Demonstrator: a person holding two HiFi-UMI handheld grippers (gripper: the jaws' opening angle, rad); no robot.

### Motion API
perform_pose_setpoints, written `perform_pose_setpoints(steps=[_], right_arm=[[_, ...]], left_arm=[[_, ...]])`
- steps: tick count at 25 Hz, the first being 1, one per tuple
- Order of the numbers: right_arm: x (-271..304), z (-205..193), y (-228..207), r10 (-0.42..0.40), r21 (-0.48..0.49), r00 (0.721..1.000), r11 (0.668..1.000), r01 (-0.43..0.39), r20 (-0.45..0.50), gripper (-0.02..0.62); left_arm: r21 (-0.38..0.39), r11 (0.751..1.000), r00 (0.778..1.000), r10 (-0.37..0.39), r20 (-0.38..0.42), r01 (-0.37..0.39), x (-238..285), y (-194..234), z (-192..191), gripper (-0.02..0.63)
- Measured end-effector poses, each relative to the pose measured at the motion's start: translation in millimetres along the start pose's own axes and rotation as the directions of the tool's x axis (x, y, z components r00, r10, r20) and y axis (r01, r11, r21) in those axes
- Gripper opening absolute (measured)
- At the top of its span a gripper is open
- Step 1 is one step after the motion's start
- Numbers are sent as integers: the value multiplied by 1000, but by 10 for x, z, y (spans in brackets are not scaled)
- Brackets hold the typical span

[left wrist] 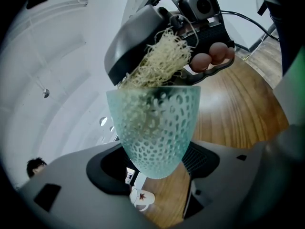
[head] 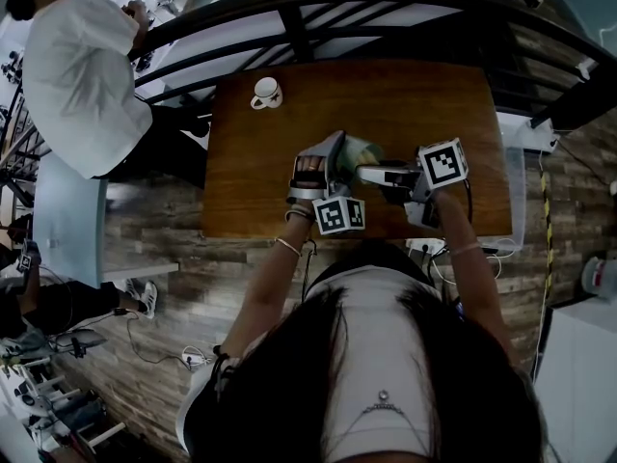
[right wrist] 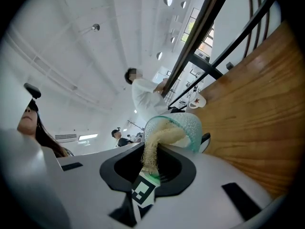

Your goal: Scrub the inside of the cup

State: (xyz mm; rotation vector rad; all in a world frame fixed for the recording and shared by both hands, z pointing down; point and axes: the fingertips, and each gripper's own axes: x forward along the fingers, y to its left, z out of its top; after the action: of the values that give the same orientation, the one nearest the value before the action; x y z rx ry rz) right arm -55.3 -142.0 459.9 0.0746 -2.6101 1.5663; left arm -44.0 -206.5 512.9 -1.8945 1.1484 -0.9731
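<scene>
Left gripper [head: 333,157] clamps the cup [left wrist: 155,128] above the desk's [head: 434,104] near-middle. Right gripper [head: 378,174] pinches a scrubber [right wrist: 159,140], its end inside the cup. Mug [head: 267,92] sits at the far-left corner, well apart; bare wood lies right.

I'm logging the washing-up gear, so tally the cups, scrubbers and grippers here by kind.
Cups: 2 (green cup in the left gripper, white mug on the table)
Scrubbers: 1 (fibre scrubber in the right gripper)
Grippers: 2
Total: 5
</scene>
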Motion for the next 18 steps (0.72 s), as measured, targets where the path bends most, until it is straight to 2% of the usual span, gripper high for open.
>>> perform_pose_setpoints(steps=[7, 18], right_arm=[[19, 32, -42, -2, 4, 1000, 1000, 2, -9, 81], [15, 141, -199, -48, -3, 999, 999, 48, -3, 81]], left_arm=[[-36, 999, 1000, 3, -22, -4, 51, 30, -68, 333], [-85, 996, 998, 3, -64, -8, 183, 50, -298, 333]])
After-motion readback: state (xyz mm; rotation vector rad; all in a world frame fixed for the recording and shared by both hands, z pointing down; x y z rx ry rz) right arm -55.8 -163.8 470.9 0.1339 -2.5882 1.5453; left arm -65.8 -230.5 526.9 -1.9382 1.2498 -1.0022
